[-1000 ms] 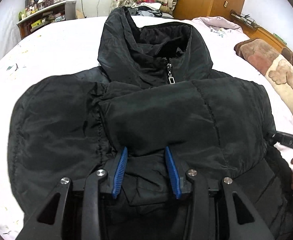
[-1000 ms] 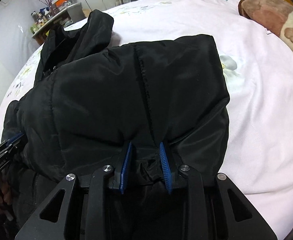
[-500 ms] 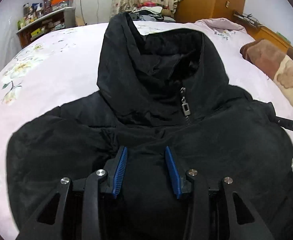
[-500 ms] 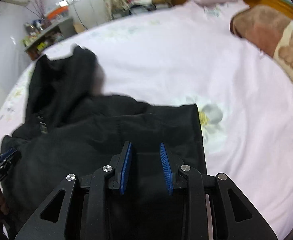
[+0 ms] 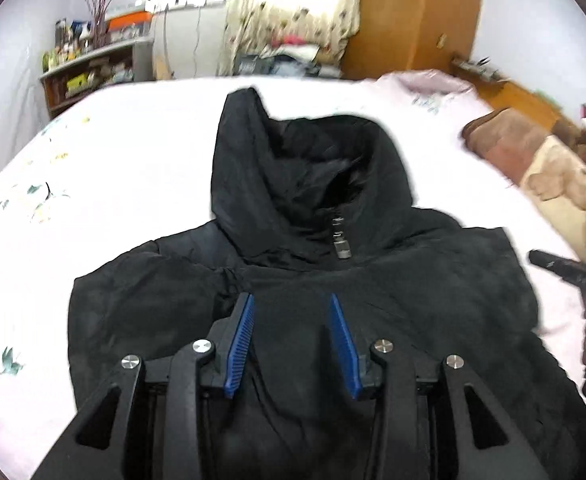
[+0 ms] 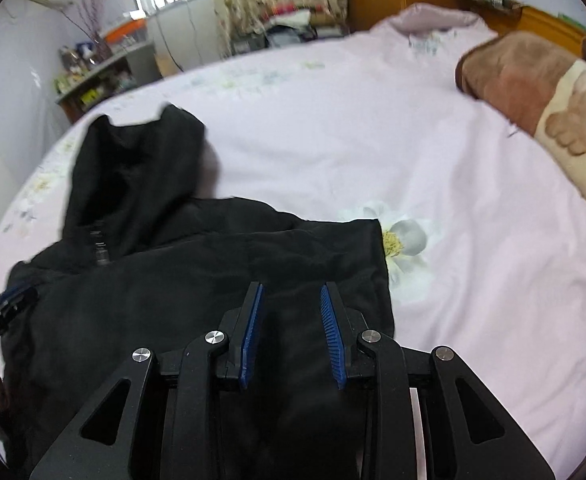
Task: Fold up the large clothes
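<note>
While ribbed blue tongs [image 5: 291, 300] pinch it, the puffy jacket [image 5: 413, 280] bunches.

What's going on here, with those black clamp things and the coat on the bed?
A person is folding a black hooded jacket on a bed covered in a pale pink sheet, using a hand-held two-finger gripper in each hand. The left gripper and the right gripper each pinch a bunch of the jacket's fabric near its lower edge. The hood lies at the far end, the zip closed. A brown blanket sits off to the side.
</note>
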Available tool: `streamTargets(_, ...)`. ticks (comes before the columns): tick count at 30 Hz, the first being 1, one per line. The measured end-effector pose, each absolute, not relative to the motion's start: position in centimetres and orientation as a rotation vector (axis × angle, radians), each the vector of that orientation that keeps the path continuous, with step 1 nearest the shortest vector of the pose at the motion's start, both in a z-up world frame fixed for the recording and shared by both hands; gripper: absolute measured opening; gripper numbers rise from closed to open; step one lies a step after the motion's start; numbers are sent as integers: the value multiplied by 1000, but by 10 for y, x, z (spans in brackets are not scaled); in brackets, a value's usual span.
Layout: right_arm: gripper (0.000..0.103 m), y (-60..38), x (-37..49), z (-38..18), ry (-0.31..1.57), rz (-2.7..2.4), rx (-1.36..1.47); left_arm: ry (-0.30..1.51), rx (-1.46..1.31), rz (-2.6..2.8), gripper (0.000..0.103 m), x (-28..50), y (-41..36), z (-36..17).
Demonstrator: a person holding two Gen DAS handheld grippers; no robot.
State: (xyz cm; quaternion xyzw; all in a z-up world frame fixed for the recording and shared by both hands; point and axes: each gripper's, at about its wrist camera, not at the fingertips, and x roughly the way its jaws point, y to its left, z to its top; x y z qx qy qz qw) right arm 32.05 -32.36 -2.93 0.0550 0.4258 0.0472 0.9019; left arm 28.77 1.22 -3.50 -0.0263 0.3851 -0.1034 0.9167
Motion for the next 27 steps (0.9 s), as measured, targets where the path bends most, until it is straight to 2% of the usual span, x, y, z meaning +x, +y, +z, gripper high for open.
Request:
streamTargets(3,30,-312,303,-35,888,121,74,844,-42,-219,42,279,9,-53)
streamTargets(7,30,-306,309,-78,1018,123,53,932,-71,-191,43,289,14,-94)
streamTargets(14,30,-303,318,-98,1028,125,45,923,-72,-191,44,293,13,-100)
streamTargets(18,30,-304,318,-93,1039,115,56,943,-73,-173,44,288,15,-85)
streamTargets(23,31,-299,298,-54,972,135,90,882,-85,-188,43,268,25,-50)
streamTargets(26,45,-291,295,-35,941,170,99,858,-98,-197,44,268,33,-31)
streamTargets(27,46,-288,296,-29,935,190,112,853,-110,-202,45,271,36,-25)
